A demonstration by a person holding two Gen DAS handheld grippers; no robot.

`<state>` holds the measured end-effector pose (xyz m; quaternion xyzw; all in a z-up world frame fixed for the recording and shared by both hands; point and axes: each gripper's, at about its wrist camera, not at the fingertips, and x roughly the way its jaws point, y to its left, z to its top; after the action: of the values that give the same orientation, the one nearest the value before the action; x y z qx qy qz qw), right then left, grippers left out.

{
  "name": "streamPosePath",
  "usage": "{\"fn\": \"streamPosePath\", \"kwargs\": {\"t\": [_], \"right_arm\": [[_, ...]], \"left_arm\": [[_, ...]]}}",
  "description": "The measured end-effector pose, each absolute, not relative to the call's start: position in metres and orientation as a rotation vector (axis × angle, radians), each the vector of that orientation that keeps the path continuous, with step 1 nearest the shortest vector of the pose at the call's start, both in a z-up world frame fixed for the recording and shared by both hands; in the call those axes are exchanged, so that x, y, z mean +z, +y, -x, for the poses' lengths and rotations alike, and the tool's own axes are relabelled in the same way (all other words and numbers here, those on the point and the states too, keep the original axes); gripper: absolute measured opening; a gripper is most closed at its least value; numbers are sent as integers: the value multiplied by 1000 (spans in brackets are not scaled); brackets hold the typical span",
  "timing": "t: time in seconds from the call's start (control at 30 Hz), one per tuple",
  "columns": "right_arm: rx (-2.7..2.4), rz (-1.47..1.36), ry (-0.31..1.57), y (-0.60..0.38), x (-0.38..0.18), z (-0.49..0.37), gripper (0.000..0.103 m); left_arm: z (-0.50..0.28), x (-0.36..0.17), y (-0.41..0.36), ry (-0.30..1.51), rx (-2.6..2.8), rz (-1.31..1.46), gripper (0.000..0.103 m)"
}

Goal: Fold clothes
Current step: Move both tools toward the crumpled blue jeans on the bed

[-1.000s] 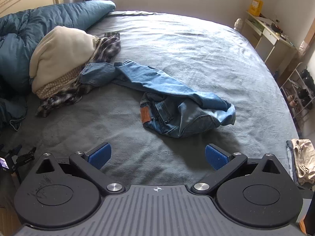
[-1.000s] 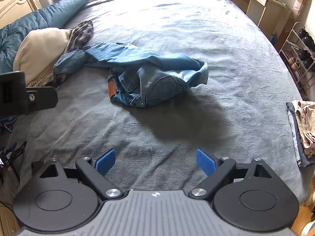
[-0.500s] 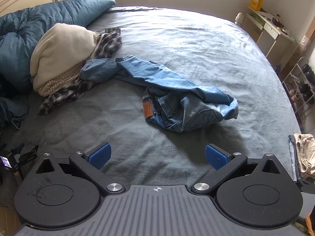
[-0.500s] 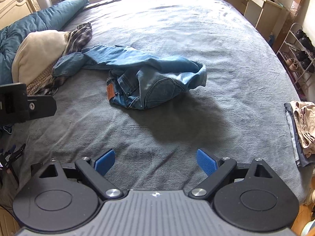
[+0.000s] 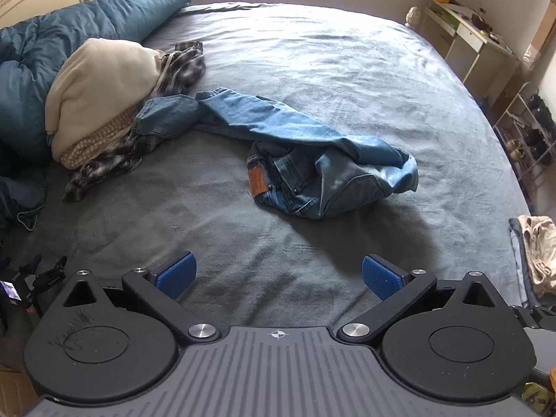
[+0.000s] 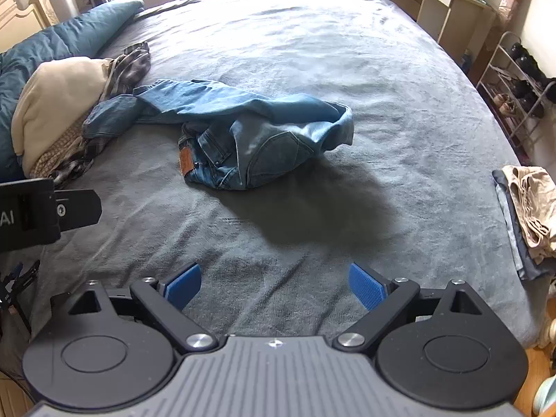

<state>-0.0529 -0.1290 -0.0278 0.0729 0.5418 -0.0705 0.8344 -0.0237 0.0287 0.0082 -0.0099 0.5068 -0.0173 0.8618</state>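
we see a wide bed in grey cover under bright window light, a pale desk and a shoe rack along the right wall.

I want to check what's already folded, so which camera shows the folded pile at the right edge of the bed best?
The right wrist view: the folded pile shows nearly whole there, beige garment on darker layers, at the bed edge. In the left wrist view the pile sits against the frame's right border, partly cut off.
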Motion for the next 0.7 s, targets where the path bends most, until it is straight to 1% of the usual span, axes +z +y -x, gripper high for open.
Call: {"fn": "streamPosePath", "kwargs": {"t": [0.7], "right_arm": [[-288, -153, 1167, -122, -34, 72, 96]], "left_arm": [[21, -19, 41, 1149, -122, 23, 103]]}}
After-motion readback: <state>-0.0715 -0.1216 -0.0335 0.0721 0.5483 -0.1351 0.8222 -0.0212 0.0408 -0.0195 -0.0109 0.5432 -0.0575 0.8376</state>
